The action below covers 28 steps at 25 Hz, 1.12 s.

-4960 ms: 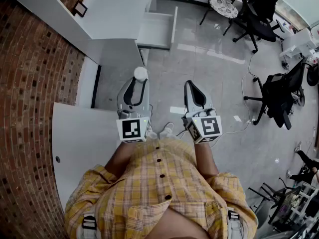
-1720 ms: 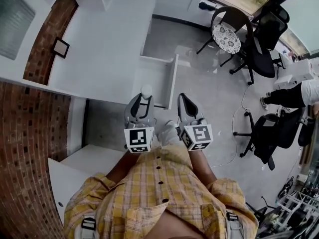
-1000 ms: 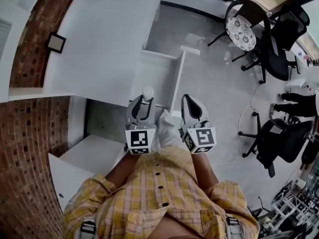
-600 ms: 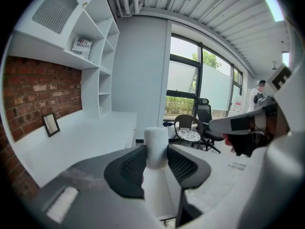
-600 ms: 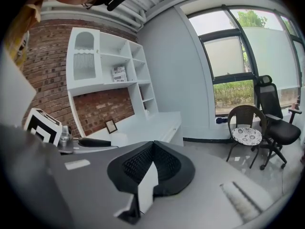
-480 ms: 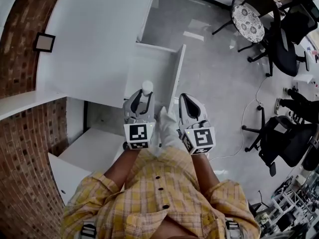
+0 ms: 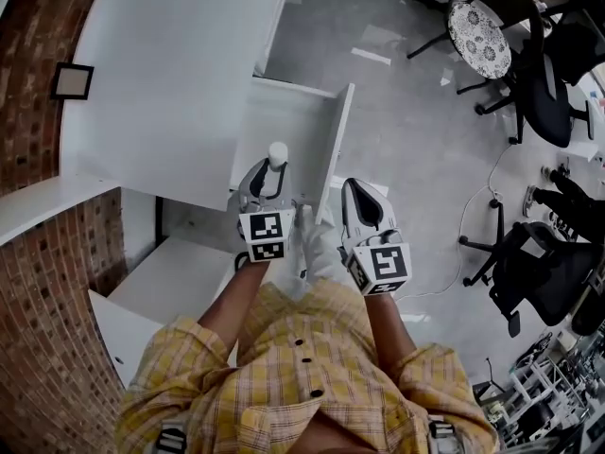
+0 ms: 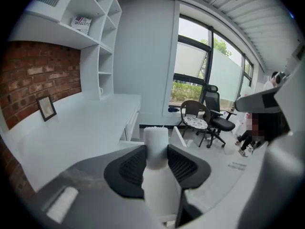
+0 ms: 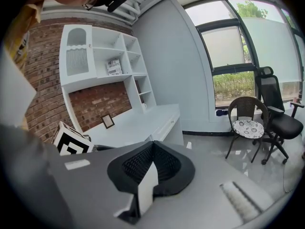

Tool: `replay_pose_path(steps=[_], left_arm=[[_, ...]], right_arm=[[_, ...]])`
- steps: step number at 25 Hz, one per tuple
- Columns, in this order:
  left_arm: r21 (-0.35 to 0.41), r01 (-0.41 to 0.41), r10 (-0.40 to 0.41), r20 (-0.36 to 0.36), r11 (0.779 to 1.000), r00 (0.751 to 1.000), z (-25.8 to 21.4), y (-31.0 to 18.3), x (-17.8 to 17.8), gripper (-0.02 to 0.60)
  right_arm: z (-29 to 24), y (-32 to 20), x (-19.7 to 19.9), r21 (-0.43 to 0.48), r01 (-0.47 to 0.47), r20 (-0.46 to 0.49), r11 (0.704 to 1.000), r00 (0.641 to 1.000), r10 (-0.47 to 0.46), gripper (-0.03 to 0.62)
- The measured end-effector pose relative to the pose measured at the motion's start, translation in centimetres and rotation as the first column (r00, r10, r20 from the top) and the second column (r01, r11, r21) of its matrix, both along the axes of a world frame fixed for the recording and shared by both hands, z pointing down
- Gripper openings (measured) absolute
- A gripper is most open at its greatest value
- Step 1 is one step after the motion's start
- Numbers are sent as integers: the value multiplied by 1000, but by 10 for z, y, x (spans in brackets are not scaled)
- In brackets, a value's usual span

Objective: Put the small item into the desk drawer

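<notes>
The small item (image 7: 277,153) is a white capped cylinder, standing upright between the pads of my left gripper (image 7: 273,165), which is shut on it. In the left gripper view the small item (image 8: 156,149) rises between the black pads of the left gripper (image 8: 156,162). The item hangs over the near end of the open desk drawer (image 7: 288,126), whose front panel (image 7: 338,142) stands to the right. My right gripper (image 7: 353,190) is beside it over the floor, its jaws together on nothing. In its own view the right gripper (image 9: 152,152) shows the pads meeting.
The white desk (image 7: 180,64) carries a small picture frame (image 7: 72,80) against the brick wall. A lower white surface (image 7: 175,277) lies at my left. A round-seat chair (image 7: 480,28) and black office chairs (image 7: 553,83) stand on the grey floor to the right.
I have stepped closer to the desk. The left gripper has reached forward with the white item, from short of the drawer to over its near end. The right gripper stays shut beside it.
</notes>
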<state>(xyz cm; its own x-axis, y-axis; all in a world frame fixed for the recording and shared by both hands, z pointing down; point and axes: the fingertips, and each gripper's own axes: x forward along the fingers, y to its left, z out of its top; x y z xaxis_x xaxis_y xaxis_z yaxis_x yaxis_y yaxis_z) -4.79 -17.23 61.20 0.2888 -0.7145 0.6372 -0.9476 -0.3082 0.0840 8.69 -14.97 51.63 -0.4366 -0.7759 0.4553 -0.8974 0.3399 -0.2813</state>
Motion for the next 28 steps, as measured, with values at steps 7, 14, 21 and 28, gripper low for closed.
replay_pose_path(steps=[7,14,21,28], left_arm=[[-83,13,-10,38,996,999,50,-10,-4,153],[-158,-13,19,42,987,999,97,-15,2,153],[-240,-17,30,51,971,998,153,-20,-1,155],[-307,-2,20,55,952,998,196,-22,-2,155]], right_arm=[[16,-10,-6,-37,-1,22,999,1000,2,-2],[33,-14,-12,-61,13,24,998,1000,-11,-2],[46,-19,-17,-81,17,28,997,999,-15,-2],[54,-20,-15,-97,17,22,995,1000,-15,-2]])
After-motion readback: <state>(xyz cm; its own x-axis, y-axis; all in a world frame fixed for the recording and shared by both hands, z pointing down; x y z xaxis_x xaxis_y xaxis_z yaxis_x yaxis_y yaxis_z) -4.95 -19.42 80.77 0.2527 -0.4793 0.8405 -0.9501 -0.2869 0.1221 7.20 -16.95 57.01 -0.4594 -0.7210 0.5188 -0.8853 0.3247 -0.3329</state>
